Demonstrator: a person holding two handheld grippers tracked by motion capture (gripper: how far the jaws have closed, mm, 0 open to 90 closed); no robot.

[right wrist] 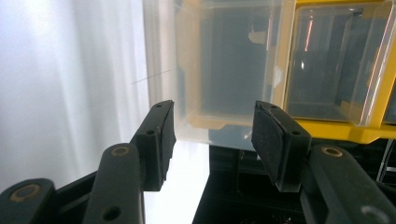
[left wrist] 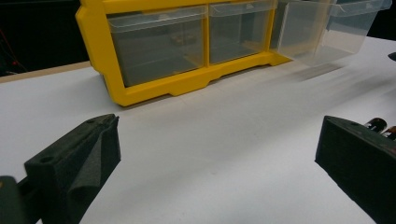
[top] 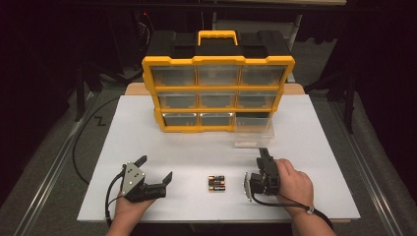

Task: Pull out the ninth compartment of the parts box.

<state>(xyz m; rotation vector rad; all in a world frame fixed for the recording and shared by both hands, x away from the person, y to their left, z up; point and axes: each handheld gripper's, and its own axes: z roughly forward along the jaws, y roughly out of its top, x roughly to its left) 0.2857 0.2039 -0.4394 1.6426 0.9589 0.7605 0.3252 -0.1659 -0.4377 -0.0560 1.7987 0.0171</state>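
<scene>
A yellow and black drawer organizer [top: 219,60] stands at the back of the white table [top: 147,142]. Its bottom right clear drawer [top: 253,130] is pulled out toward me. My right gripper [top: 262,156] sits just in front of that drawer, rolled on its side, jaws partly apart with nothing between them. In the right gripper view the drawer [right wrist: 224,70] lies straight ahead of the gripper [right wrist: 214,116], not touching it. My left gripper [top: 156,168] rests open at the front left. A few batteries [top: 216,183] lie between the two hands; they peek past the left gripper's right jaw as batteries [left wrist: 380,127].
The organizer's other clear drawers [left wrist: 159,44] are closed. Bare white tabletop [left wrist: 224,121] stretches between the left gripper [left wrist: 217,135] and the organizer. The table's front edge [top: 211,220] runs just under both hands. Dark floor and cables surround the table.
</scene>
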